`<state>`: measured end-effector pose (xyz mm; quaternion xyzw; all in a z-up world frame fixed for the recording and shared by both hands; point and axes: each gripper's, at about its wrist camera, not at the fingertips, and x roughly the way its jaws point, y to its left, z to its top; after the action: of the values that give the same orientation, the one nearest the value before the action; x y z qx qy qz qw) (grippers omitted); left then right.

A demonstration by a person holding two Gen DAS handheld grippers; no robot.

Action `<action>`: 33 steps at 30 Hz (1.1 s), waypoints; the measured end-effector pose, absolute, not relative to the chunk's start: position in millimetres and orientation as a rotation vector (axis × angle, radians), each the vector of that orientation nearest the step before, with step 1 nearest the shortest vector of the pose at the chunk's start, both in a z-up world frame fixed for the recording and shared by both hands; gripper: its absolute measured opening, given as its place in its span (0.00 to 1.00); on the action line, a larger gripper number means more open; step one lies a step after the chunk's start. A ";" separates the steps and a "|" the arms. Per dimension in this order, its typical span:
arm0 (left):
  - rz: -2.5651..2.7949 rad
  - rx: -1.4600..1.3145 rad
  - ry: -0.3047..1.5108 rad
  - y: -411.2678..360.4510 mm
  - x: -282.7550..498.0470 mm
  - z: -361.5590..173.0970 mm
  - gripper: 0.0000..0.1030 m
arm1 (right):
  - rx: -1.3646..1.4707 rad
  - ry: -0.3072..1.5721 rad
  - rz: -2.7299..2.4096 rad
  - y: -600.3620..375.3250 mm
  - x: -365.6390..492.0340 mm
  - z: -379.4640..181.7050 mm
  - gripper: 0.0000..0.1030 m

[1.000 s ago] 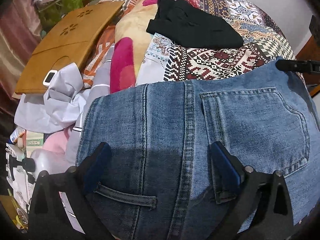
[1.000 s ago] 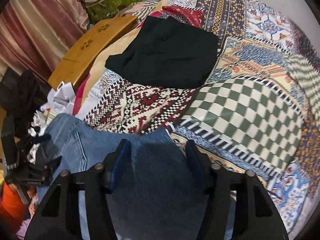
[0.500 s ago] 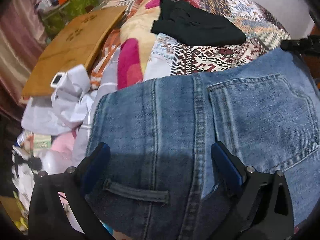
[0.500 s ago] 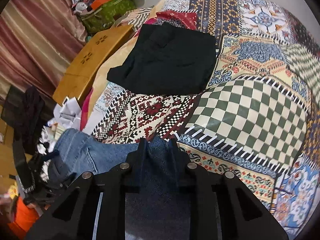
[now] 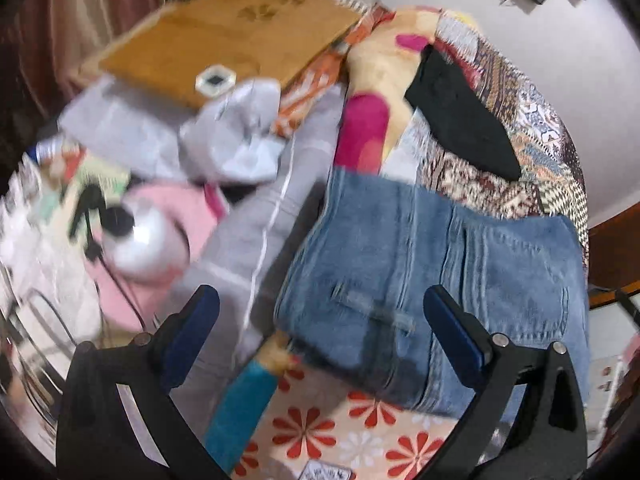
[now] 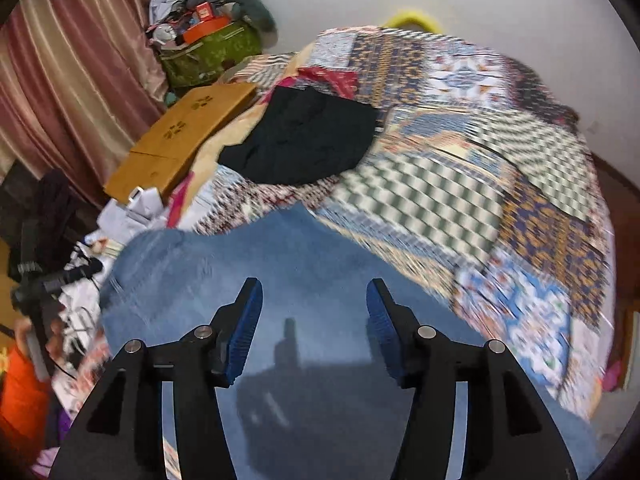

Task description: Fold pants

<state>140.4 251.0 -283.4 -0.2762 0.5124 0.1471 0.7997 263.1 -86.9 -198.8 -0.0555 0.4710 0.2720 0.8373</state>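
Left wrist view: I am angling my left gripper (image 5: 320, 316) steeply downward, jaws standing wide with nothing between the pads, above the folded jeans (image 5: 440, 264) lying on the patchwork bedspread (image 5: 532, 128). My right gripper (image 6: 314, 316) is tilting downward over the same denim, jaws opening, pads clear of the fabric. Behind, a green bag (image 6: 208, 56) is holding an orange box (image 6: 206, 26) and clutter.
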 end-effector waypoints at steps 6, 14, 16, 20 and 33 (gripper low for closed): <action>0.196 -0.644 1.182 222.5 136.6 -311.8 0.52 | -0.140 1.048 0.567 -109.8 230.0 -231.8 0.51; 0.255 -0.458 1.075 202.5 132.9 -274.3 0.22 | -0.003 1.109 0.562 -138.7 203.6 -267.7 0.58; 0.256 -0.479 1.108 204.9 132.8 -285.5 0.24 | -0.012 1.092 0.560 -141.8 195.8 -266.8 0.58; 0.296 -0.423 1.154 196.7 129.7 -309.3 0.45 | 0.053 1.077 0.549 -155.1 184.4 -267.9 0.59; 0.228 -0.270 1.046 176.2 146.4 -212.4 0.71 | 0.333 1.060 0.133 -319.7 157.6 -271.3 0.59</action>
<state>146.3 176.2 -212.4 -0.1281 0.4969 0.1083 0.8514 157.6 -319.7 -271.3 0.1577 0.5029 0.0633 0.8475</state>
